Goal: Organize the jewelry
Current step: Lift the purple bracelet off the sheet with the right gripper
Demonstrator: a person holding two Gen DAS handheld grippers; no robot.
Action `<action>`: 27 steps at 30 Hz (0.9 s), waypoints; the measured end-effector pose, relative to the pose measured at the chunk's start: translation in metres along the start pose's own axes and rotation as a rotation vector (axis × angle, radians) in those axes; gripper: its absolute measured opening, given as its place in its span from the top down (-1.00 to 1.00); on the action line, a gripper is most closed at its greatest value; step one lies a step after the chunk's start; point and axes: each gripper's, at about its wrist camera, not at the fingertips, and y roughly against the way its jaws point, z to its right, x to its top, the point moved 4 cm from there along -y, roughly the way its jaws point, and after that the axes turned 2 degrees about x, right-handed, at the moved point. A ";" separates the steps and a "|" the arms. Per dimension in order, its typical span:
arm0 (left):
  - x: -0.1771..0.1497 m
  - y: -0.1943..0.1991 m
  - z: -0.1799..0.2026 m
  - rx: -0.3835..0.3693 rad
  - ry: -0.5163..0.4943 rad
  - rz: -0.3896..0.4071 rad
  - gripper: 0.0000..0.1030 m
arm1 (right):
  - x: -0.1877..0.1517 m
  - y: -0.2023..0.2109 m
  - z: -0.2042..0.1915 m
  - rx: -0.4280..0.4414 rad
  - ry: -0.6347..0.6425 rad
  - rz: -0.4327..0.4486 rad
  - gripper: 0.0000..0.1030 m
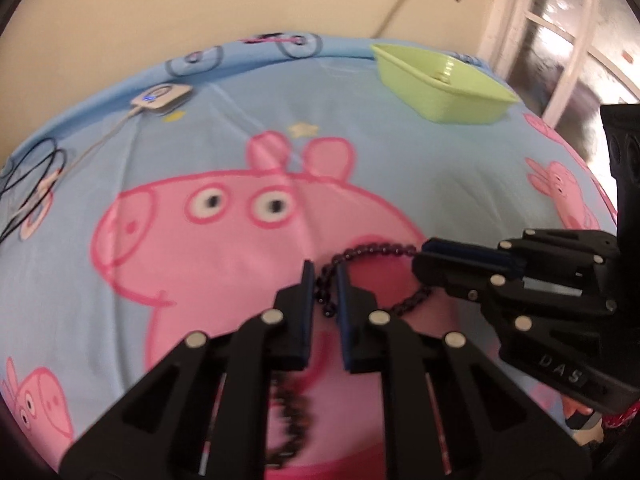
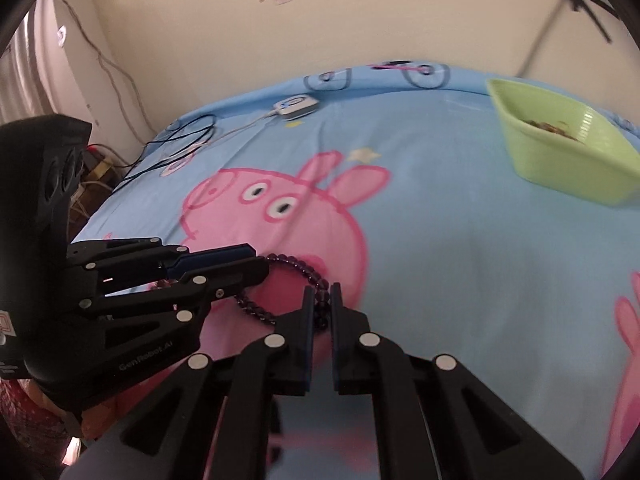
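A dark purple bead bracelet (image 1: 376, 249) is held up over the Peppa Pig bedsheet (image 1: 224, 152) between both grippers. My left gripper (image 1: 323, 276) is shut on one side of the bracelet, with beads pinched between its blue pads. My right gripper (image 2: 320, 294) is shut on the other side of the bracelet (image 2: 298, 265). In the left wrist view the right gripper (image 1: 424, 254) comes in from the right. In the right wrist view the left gripper (image 2: 260, 264) comes in from the left. A green plastic tray (image 1: 440, 80) holding small jewelry sits at the far right.
A white device with a blue light (image 1: 160, 96) and its cable lies at the far left of the bed, beside black cable loops (image 1: 36, 172). The green tray (image 2: 560, 140) shows small items inside. A beige wall (image 2: 280, 20) stands behind the bed.
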 end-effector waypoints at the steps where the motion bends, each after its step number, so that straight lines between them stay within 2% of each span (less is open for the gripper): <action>1: 0.001 -0.001 0.007 -0.008 -0.011 -0.002 0.82 | -0.002 0.005 0.002 -0.019 -0.001 0.011 1.00; 7: 0.005 -0.005 0.037 -0.039 -0.045 -0.008 0.83 | -0.011 0.027 0.025 -0.093 -0.022 0.059 1.00; 14: 0.008 -0.010 0.059 -0.035 -0.065 -0.006 0.83 | -0.018 0.036 0.045 -0.096 -0.055 0.070 1.00; 22: 0.006 -0.010 0.060 -0.028 -0.063 0.014 0.82 | -0.021 0.030 0.048 -0.058 -0.080 0.041 1.00; 27: 0.006 -0.010 0.051 -0.097 -0.007 0.013 0.82 | -0.021 0.028 0.049 -0.049 -0.086 0.040 1.00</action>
